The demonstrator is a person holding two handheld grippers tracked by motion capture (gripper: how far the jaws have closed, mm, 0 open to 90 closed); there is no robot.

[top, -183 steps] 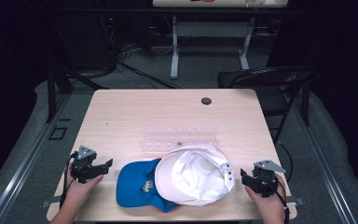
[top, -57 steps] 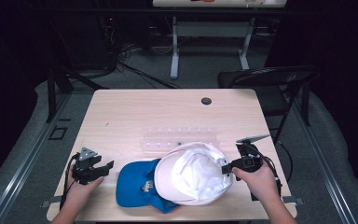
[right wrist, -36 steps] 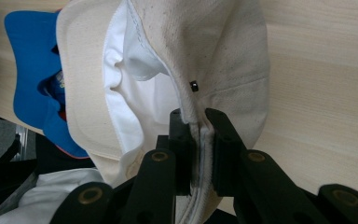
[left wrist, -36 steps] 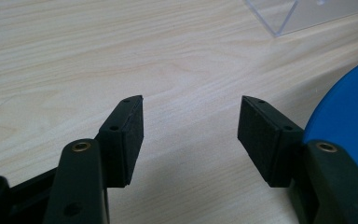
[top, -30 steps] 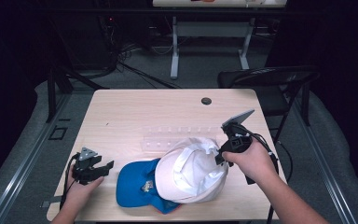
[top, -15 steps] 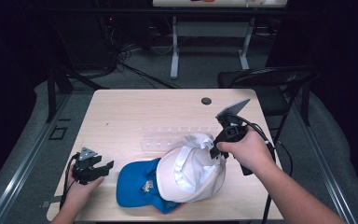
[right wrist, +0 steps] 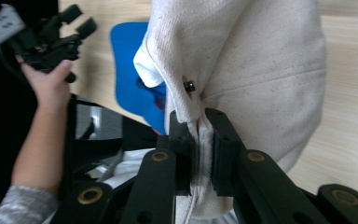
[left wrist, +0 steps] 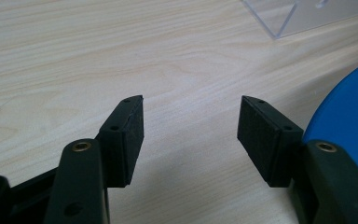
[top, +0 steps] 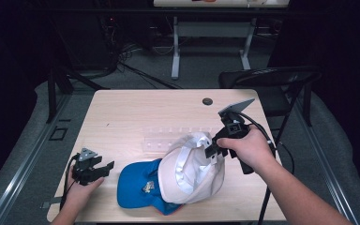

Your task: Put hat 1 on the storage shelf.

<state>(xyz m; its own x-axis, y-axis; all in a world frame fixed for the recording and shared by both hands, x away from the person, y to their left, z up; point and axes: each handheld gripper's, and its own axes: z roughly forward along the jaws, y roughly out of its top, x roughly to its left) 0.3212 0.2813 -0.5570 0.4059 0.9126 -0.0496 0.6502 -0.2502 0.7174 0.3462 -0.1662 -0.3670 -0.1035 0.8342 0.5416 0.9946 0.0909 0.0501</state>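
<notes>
Your right gripper (top: 214,149) has its jaws closed on the rim fabric of the white cap (top: 192,168). The right gripper view shows the cloth pinched between both jaws, just below a small metal snap (right wrist: 189,86). The cap is tilted up on that side, with its open inside facing upward. Its lower edge rests over the blue cap (top: 140,183), which lies flat on the tabletop (top: 136,112) near the front edge.

Your left gripper (top: 104,168) rests near the front left corner of the tabletop. Its jaws stand apart with nothing between them; bare wood shows in the gap. The blue cap's brim lies just beside its right jaw.

A clear plastic rack (top: 168,140) lies on the tabletop just behind the two caps; what it holds cannot be told. The back half of the tabletop is open apart from a small dark round object (top: 207,101) near the rear edge. A folding chair (top: 267,79) stands close to the right rear corner.
</notes>
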